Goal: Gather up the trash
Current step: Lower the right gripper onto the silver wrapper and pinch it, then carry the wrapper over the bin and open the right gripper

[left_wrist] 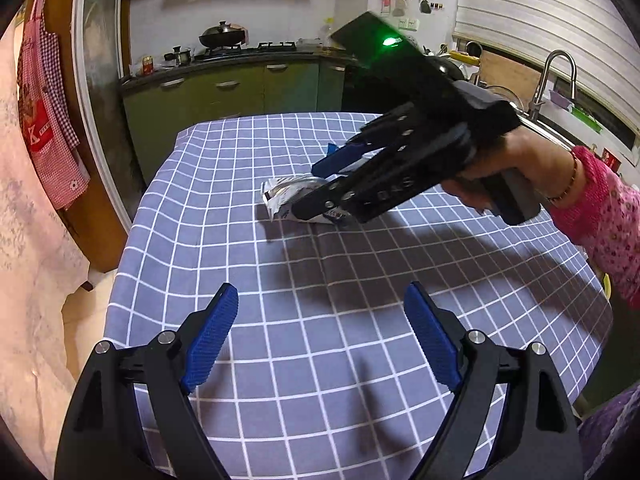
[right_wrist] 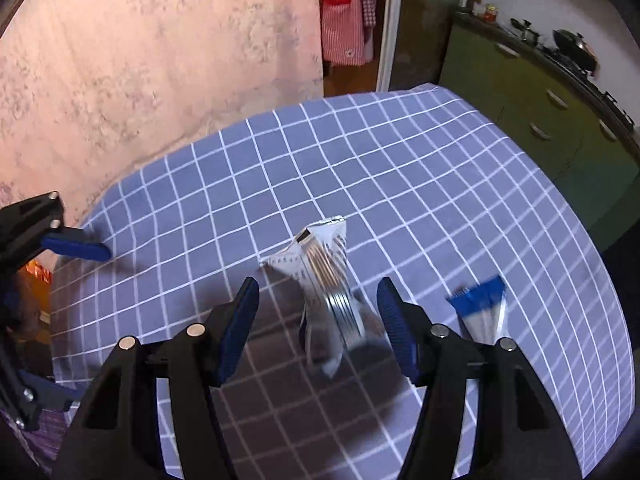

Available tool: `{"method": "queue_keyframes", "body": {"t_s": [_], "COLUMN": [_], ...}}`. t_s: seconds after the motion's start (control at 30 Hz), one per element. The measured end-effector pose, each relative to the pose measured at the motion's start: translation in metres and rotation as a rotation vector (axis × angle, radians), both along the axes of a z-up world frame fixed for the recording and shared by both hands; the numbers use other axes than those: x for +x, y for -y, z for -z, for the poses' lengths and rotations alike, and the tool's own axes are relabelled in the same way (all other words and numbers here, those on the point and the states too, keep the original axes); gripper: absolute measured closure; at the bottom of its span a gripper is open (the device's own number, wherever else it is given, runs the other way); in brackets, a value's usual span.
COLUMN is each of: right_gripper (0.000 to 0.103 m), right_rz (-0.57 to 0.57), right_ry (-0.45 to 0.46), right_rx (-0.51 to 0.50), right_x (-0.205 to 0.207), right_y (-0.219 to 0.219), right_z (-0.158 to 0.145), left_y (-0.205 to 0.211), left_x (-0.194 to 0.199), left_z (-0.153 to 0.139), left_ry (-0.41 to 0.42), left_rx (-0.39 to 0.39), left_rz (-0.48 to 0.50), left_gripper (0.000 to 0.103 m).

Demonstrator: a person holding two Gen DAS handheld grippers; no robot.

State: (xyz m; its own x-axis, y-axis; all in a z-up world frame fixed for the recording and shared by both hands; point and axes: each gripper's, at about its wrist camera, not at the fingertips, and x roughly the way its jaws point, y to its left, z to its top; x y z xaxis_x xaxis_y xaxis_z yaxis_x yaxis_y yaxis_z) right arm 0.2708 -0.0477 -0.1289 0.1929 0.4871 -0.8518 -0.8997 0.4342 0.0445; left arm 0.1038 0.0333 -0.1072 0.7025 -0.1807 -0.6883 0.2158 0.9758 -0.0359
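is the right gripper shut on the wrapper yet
No, open. In the right wrist view the right gripper has its jaws spread either side of the silver wrapper, with gaps showing; the wrapper lies on the table.

The left gripper (left_wrist: 320, 336) sits at the bottom of the left wrist view with its two blue-padded fingers (left_wrist: 210, 338) spread wide apart and nothing between them. The right gripper (left_wrist: 324, 184) enters from the right of that view, tilted downward to the left, held by the person's right hand (left_wrist: 516, 168) in a pink sleeve. In the right wrist view the right gripper (right_wrist: 318, 320) is also spread wide. The left gripper (right_wrist: 76, 249) appears at the left edge of this view.
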Motion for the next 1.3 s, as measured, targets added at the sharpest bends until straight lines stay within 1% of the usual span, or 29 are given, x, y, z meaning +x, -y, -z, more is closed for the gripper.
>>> {"method": "queue_keyframes", "body": {"t_s": [0.1,0.13,0.17,0.2,0.23,0.27,0.4,0.43,0.57,0.67,0.77,0.83,0.87,0.9,0.97,1.0,1.1,1.13,1.2,1.3], "right_gripper": [0.045,0.052,0.063,0.069,0.078,0.082,0.083,0.083,0.083,0.083,0.082,0.082,0.082,0.082,0.082,0.082,0.082,0.082,0.081,0.081], "right_rz": [0.002,0.007,0.012,0.021,0.031,0.043,0.071,0.077,0.110,0.144,0.220,0.311,0.346,0.422,0.538,0.633,0.834,0.935,1.050,1.214], "right_ry": [0.001,0.005,0.008,0.011,0.016,0.014,-0.026,-0.037,-0.043,-0.026,0.004,0.037,0.047,0.064,0.075,0.081,0.094,0.103,0.101,0.075], "right_rx": [-0.027,-0.034,-0.037,-0.042,-0.045,-0.043,0.031,0.067,0.144,0.197,0.222,0.228,0.230,0.226,0.214,0.211,0.182,0.167,0.155,0.139], "right_x": [0.002,0.002,0.001,0.002,0.002,0.004,0.000,-0.004,-0.024,-0.049,-0.074,-0.095,-0.101,-0.113,-0.128,-0.140,-0.163,-0.175,-0.189,-0.209], "right_y": [-0.007,-0.008,-0.010,-0.010,-0.010,-0.010,0.002,0.010,0.038,0.074,0.123,0.168,0.184,0.215,0.260,0.293,0.362,0.394,0.431,0.486], "right_z": [0.007,0.009,0.010,0.011,0.012,0.012,-0.006,-0.016,-0.048,-0.072,-0.087,-0.095,-0.097,-0.099,-0.099,-0.098,-0.090,-0.085,-0.076,-0.054], "left_y": [-0.003,-0.005,-0.006,-0.006,-0.007,-0.006,-0.004,-0.003,0.005,0.013,0.023,0.031,0.035,0.039,0.048,0.053,0.069,0.073,0.086,0.103], "left_x": [-0.001,0.001,0.001,0.001,0.003,0.002,0.002,0.001,0.000,-0.001,-0.002,-0.001,-0.002,-0.001,-0.001,0.000,0.003,0.003,0.004,0.005], "left_z": [0.001,0.001,0.002,0.002,0.003,0.003,0.002,0.002,0.000,-0.003,-0.005,-0.007,-0.007,-0.008,-0.009,-0.010,-0.011,-0.011,-0.012,-0.015], "left_ry": [-0.007,-0.008,-0.010,-0.011,-0.012,-0.012,-0.009,-0.008,-0.005,0.000,0.006,0.010,0.012,0.015,0.015,0.015,0.015,0.014,0.015,0.017], "left_rx": [-0.009,-0.011,-0.012,-0.013,-0.015,-0.016,-0.022,-0.022,-0.019,-0.016,-0.014,-0.017,-0.020,-0.023,-0.027,-0.027,-0.021,-0.019,-0.014,-0.010], "left_rz": [-0.004,-0.005,-0.005,-0.005,-0.005,-0.004,0.002,0.005,0.023,0.041,0.063,0.080,0.089,0.098,0.114,0.124,0.148,0.157,0.176,0.207], "left_gripper": [0.019,0.019,0.019,0.019,0.019,0.019,0.019,0.019,0.019,0.019,0.019,0.019,0.019,0.019,0.019,0.019,0.019,0.019,0.019,0.019]}}
